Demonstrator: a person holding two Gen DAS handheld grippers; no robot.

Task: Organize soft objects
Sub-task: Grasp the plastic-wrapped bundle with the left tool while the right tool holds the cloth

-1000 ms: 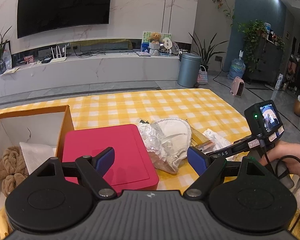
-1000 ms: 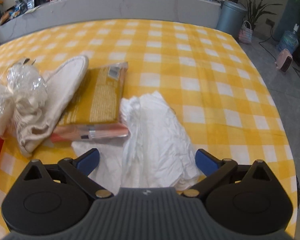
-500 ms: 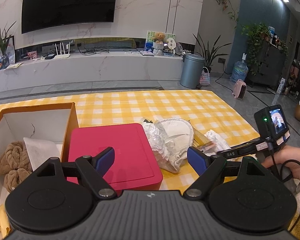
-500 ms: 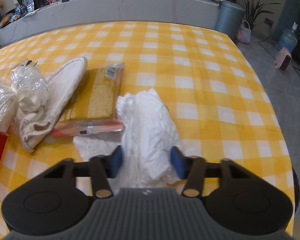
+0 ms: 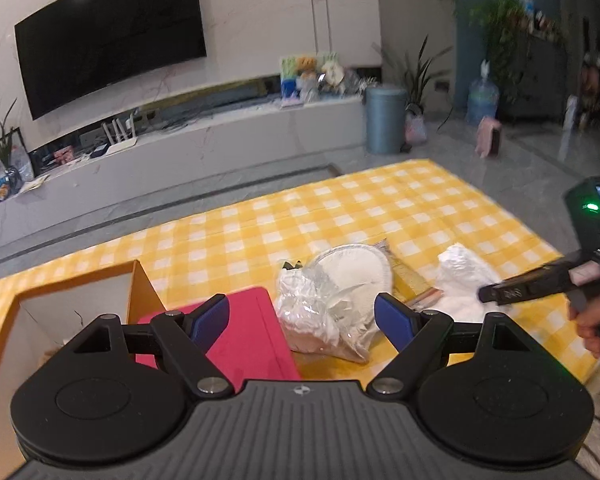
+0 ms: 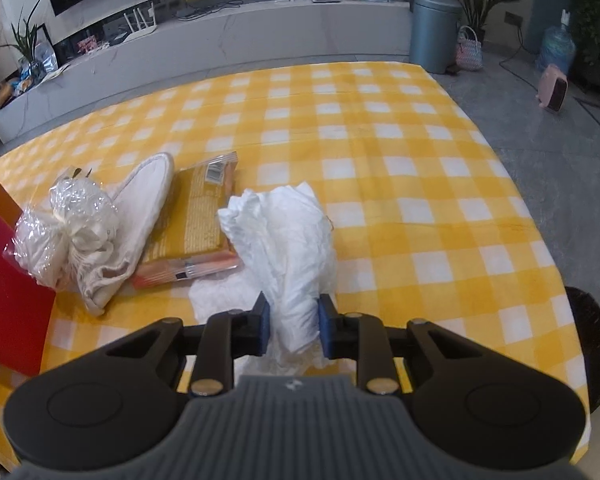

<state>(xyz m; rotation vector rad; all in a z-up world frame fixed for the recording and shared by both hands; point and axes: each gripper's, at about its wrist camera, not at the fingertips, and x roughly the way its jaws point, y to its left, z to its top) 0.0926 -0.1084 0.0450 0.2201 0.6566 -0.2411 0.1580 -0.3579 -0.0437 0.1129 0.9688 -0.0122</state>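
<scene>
White cloth [image 6: 296, 240], on the checked tablecloth [image 6: 380, 140] at six o'clock, is pinched by the right gripper [image 6: 294, 326], whose jaws have just been closing; left gripper [image 5: 302, 318] stands wide, empty.

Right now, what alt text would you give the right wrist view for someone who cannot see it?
The right hand-held gripper, jaws just closing, pinches a crumpled white cloth on a yellow checked tablecloth. To the left lie a yellow packet, a white slipper, a plastic-wrapped bundle and a red box lid.
</scene>
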